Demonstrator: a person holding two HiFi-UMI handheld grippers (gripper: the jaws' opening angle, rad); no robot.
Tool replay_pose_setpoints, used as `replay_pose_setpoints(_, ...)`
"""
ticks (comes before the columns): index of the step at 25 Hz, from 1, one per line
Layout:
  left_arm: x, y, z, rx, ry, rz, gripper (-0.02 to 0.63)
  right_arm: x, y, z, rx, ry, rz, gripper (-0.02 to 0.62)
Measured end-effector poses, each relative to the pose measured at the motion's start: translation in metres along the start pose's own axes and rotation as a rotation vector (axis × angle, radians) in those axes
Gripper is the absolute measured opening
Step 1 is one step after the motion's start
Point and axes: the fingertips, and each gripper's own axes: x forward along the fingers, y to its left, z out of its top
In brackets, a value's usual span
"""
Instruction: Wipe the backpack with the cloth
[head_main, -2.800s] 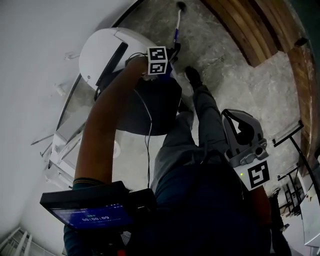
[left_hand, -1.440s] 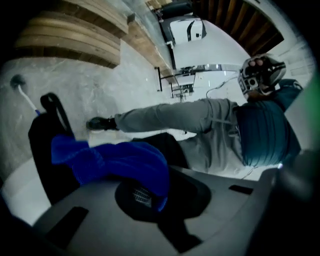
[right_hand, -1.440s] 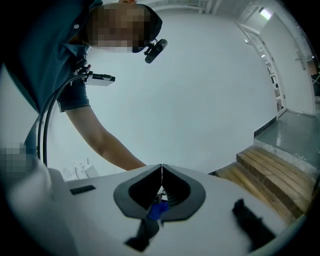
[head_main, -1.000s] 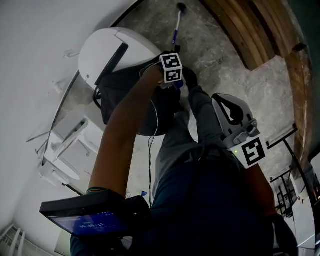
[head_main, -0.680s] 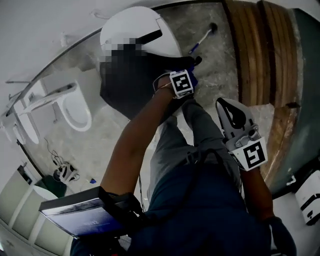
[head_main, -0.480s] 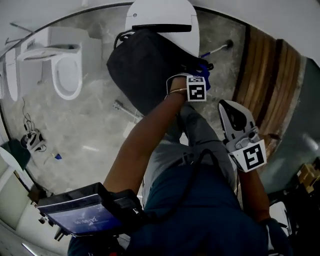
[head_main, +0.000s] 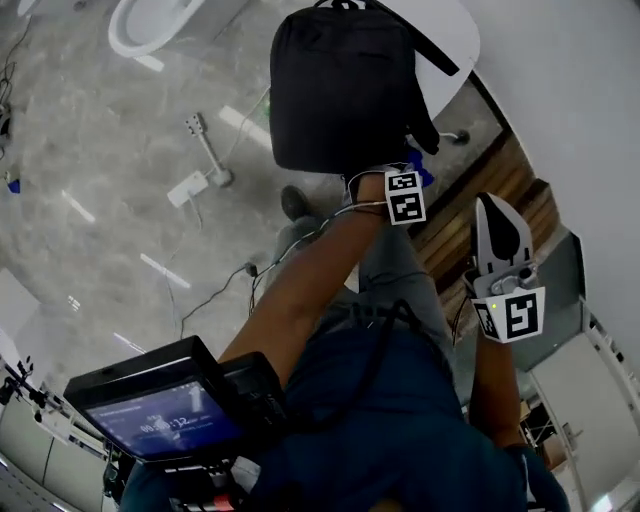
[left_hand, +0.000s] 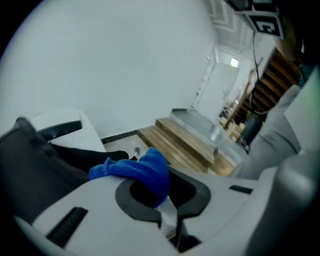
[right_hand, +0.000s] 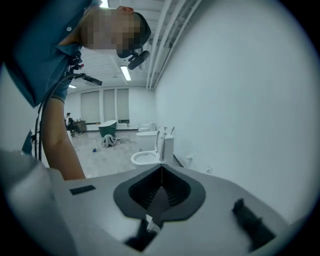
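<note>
A black backpack (head_main: 345, 85) rests on a white toilet lid (head_main: 455, 35). My left gripper (head_main: 413, 176) is at the backpack's lower right corner, shut on a blue cloth (head_main: 424, 168). In the left gripper view the blue cloth (left_hand: 137, 169) bulges out of the left gripper (left_hand: 161, 189), with the backpack (left_hand: 27, 167) dark at the left and just beyond it. My right gripper (head_main: 497, 205) is held off to the right, away from the backpack. In its own view the right gripper (right_hand: 161, 175) is shut with nothing in it.
Wooden steps (head_main: 470, 210) run beside the toilet, also in the left gripper view as wooden steps (left_hand: 192, 142). Another toilet (head_main: 150, 20) stands at the far left, with a cable (head_main: 215, 290) on the grey floor. A tablet (head_main: 150, 415) hangs at my front.
My head has swung round, so the backpack now shows at the top centre. The left gripper keeps the cloth at the backpack's edge. The right gripper stays aside, shut.
</note>
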Motion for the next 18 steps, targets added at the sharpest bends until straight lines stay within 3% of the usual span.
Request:
replay_pose_setpoints(4,-0.001,0.037,0.005,-0.612,-0.406,0.177,0.035,0.007,0.010,-0.006,-0.121,0.031,0.214,0.002)
replay_pose_setpoints(6,-0.007,0.048,0.010,-0.816,-0.665,0.251,0.035,0.013,0.014,-0.004,-0.172,0.039,0.334,0.002)
replay_pose_setpoints(9,-0.034,0.056,0.003,-0.965,-0.967,0.353,0.035,0.045,0.036,0.020,-0.246,0.038,0.490,0.002)
replay_pose_setpoints(14,-0.036,0.029,-0.031,-1.187,-1.152,0.463,0.035,0.074,0.068,0.025,-0.172,0.059,0.595,0.002)
replay_pose_setpoints(18,-0.037,0.020,-0.064,-1.409,-1.341,0.545,0.035,0.110,0.124,0.036,-0.228,0.003,0.705,0.002)
